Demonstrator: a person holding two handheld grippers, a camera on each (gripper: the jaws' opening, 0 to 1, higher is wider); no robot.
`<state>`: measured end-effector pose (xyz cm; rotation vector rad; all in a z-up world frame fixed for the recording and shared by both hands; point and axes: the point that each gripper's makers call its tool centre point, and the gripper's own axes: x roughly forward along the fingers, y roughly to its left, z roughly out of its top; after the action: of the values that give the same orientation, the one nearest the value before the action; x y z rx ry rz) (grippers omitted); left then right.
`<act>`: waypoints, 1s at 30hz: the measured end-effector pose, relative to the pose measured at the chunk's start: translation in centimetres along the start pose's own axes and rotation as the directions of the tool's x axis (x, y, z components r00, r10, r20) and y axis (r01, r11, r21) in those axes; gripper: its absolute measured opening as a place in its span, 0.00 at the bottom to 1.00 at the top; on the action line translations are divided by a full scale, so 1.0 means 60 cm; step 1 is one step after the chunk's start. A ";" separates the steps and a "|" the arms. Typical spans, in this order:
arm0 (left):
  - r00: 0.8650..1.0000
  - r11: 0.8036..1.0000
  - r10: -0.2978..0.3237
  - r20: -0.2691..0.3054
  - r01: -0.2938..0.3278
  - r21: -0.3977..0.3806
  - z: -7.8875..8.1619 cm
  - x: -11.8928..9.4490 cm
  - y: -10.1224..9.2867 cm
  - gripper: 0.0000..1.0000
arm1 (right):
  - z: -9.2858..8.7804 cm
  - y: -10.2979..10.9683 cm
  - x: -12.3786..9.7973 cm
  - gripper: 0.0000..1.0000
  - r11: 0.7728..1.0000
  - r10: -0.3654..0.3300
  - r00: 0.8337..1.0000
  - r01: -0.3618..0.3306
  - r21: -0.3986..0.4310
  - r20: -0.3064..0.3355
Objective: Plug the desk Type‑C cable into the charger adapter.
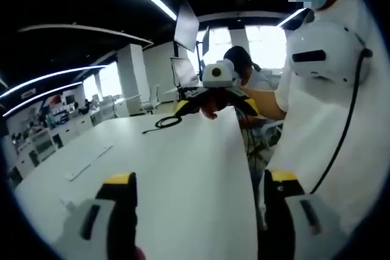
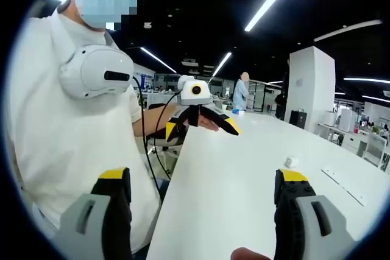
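Open-plan office, dark ceiling with long light strips, large white table (image 1: 183,168).

Left gripper view:
- Left gripper (image 1: 198,196): jaws are held wide apart, yellow-tipped, nothing between them; bare tabletop is seen in the gap.
- Right gripper (image 1: 216,98): seen far ahead of the jaws, beyond the gap, held over the far part of the table; its black, yellow-tipped jaws are spread.
- Black cable (image 1: 166,122): coiled on the table, well ahead of the left jaw, just beside the right gripper; its plug end cannot be made out.
- Person in white shirt (image 1: 323,126): placed beyond the right jaw, a white device worn at the chest.
- White strip (image 1: 85,165): laid flat on the table, ahead of and outside the left jaw.

Right gripper view:
- Right gripper (image 2: 204,196): jaws are held wide apart, nothing gripped.
- Left gripper (image 2: 201,123): seen ahead, between the jaws, over the table edge; jaws are spread and empty.
- Small white block (image 2: 292,161): set on the table just ahead of the right jaw; whether it is the charger adapter cannot be told.
- Person is seen beyond the left jaw.
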<state>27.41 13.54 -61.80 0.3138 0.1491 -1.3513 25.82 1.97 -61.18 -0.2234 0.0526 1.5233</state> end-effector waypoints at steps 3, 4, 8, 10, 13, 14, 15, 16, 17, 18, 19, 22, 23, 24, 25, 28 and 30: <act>1.000 1.000 0.009 -0.005 -0.009 0.013 0.001 0.000 0.004 0.80 | -0.001 -0.001 -0.002 1.00 1.000 0.000 1.000 0.000 0.002 0.001; 1.000 1.000 0.008 -0.005 -0.008 0.013 0.002 -0.001 0.005 0.80 | -0.001 -0.001 -0.002 1.00 1.000 -0.001 1.000 0.001 0.001 0.000; 1.000 1.000 0.006 -0.021 -0.005 0.022 0.001 -0.002 0.010 0.80 | -0.002 -0.002 -0.003 1.00 1.000 -0.001 1.000 0.001 0.002 0.003; 0.999 0.999 0.003 -0.041 -0.002 0.032 -0.002 -0.002 0.014 0.80 | -0.003 -0.002 -0.002 1.00 1.000 0.000 1.000 0.000 0.003 -0.001; 0.998 0.999 0.004 -0.056 -0.001 0.043 -0.003 -0.001 0.016 0.80 | -0.002 -0.002 -0.001 1.00 1.000 0.000 1.000 0.000 0.003 0.001; 0.998 0.999 0.003 -0.057 0.000 0.044 -0.002 -0.002 0.017 0.80 | -0.002 -0.002 -0.001 1.00 1.000 0.000 1.000 0.000 0.003 0.000; 0.998 0.999 -0.001 -0.061 0.004 0.049 -0.001 -0.001 0.019 0.80 | -0.003 -0.003 -0.001 1.00 1.000 -0.001 1.000 0.001 0.003 0.000; 0.998 0.999 0.000 -0.063 0.003 0.050 -0.001 -0.001 0.020 0.80 | -0.003 -0.003 -0.001 1.00 1.000 -0.001 1.000 0.001 0.003 -0.001; 0.998 0.999 0.000 -0.064 0.003 0.051 0.000 0.000 0.021 0.80 | -0.004 -0.003 -0.001 1.00 1.000 -0.001 1.000 0.001 0.003 -0.002; 0.998 0.999 -0.001 -0.064 0.005 0.051 0.000 0.000 0.021 0.80 | -0.004 -0.003 -0.001 1.00 1.000 -0.002 1.000 0.002 0.003 -0.002; 0.998 0.999 -0.003 -0.065 0.006 0.052 0.000 0.001 0.021 0.81 | -0.003 -0.003 -0.001 1.00 1.000 -0.002 1.000 0.002 0.004 -0.001; 0.997 0.998 0.005 -0.082 0.000 0.057 -0.004 0.002 0.026 0.85 | -0.003 -0.003 -0.002 1.00 1.000 -0.003 1.000 0.003 0.003 -0.001; 0.996 0.998 0.008 -0.090 -0.003 0.059 -0.006 0.003 0.028 0.85 | -0.002 -0.003 -0.002 1.00 1.000 -0.003 1.000 0.003 0.003 -0.001; 0.995 0.998 0.012 -0.097 -0.006 0.062 -0.008 0.003 0.031 0.85 | -0.002 -0.004 -0.002 1.00 1.000 -0.003 1.000 0.003 0.002 -0.001; 0.994 0.998 0.015 -0.104 -0.009 0.065 -0.009 0.004 0.033 0.86 | -0.002 -0.004 -0.002 1.00 1.000 -0.004 1.000 0.004 0.002 -0.001; 0.991 0.997 0.024 -0.131 -0.014 0.076 -0.015 0.004 0.039 0.88 | -0.002 -0.005 -0.003 1.00 1.000 -0.005 1.000 0.005 0.003 -0.002; 0.990 0.997 0.026 -0.142 -0.015 0.080 -0.017 0.004 0.043 0.87 | -0.003 -0.006 -0.003 1.00 1.000 -0.006 1.000 0.006 0.001 -0.003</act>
<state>30.05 14.13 -62.48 0.4775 0.2118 -1.3167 26.20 1.76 -61.28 -0.2248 0.0554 1.5170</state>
